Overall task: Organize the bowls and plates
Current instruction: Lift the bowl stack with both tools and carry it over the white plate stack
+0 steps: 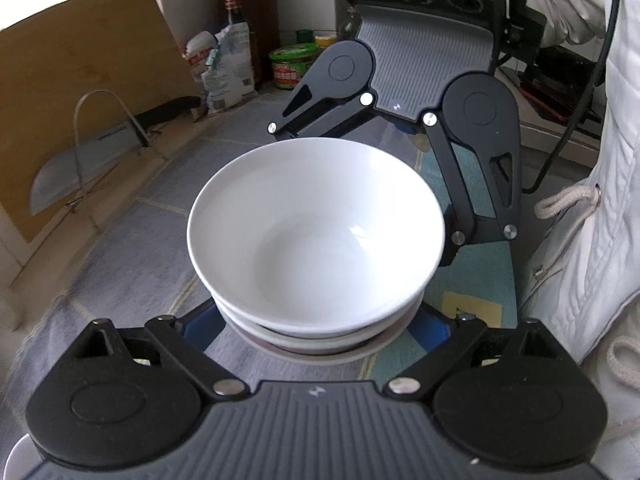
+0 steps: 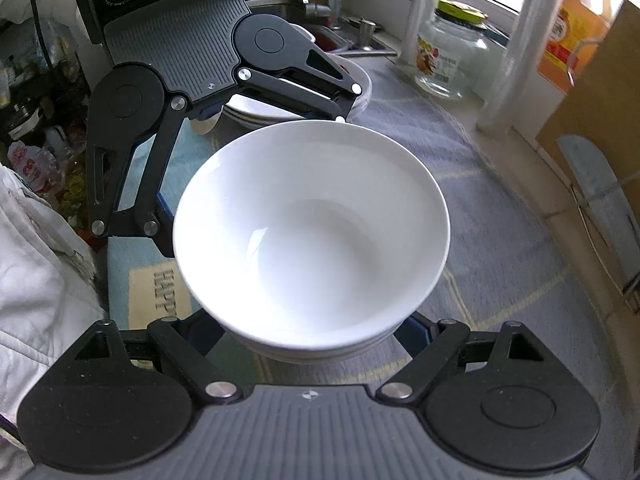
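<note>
**Bowl stack carried between two grippers: handling notes**

Above the grey mat [image 2: 500, 240] covering the counter, a stack of white bowls [image 1: 316, 224] sits between both grippers, one on each side. The left gripper [image 1: 320, 332] has its jaws spread wide around the lower part of the stack; the right gripper [image 2: 316, 340] stands likewise on the opposite side. In each view the fingertips are hidden beneath the bowls, so contact cannot be confirmed directly; judging from the stack's raised look over the mat, both sets of jaws are probably clamped on it.

A pile of white plates [image 2: 256, 110] lies toward the counter's far end, near the sink [image 2: 360, 40]. A glass jar [image 2: 444, 60] stands at the window edge.

Assessment: the step in hand appears to be a two-handed carry. Both hands should travel together at equal height, keeping the rims level so the nested bowls do not slide. Pressure should stay even until the stack rests flat.
</note>
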A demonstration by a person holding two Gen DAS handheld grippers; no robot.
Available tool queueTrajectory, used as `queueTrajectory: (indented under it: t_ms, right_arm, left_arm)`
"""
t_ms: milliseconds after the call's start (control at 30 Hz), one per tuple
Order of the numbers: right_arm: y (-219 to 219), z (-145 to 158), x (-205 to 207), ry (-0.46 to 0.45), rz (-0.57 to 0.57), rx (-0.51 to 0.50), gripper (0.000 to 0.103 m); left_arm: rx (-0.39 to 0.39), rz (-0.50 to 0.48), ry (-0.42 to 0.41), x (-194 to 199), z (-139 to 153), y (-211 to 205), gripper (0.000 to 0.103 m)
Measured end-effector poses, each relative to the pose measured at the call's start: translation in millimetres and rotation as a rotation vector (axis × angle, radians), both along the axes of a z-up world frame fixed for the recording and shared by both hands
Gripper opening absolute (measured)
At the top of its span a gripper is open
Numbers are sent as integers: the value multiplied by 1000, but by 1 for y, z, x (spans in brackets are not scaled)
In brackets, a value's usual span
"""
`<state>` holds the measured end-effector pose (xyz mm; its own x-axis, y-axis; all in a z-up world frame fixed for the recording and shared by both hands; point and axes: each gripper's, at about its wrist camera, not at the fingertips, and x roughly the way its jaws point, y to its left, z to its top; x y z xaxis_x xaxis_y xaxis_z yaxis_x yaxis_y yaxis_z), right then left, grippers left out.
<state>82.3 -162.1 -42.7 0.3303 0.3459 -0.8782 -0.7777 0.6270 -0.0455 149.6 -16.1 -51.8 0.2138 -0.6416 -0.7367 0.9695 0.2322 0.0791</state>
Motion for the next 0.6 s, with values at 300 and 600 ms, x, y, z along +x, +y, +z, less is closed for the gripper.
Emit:
queueTrajectory:
  t_ms: [300, 600]
  right_arm:
    - [47, 14, 17, -27, 64, -15, 91]
    - [99, 17, 50, -46, 138, -21, 91]
  left_arm:
    - [-17, 57, -34, 0, 19, 51, 96]
    - [-20, 126, -62, 4, 31, 102, 96]
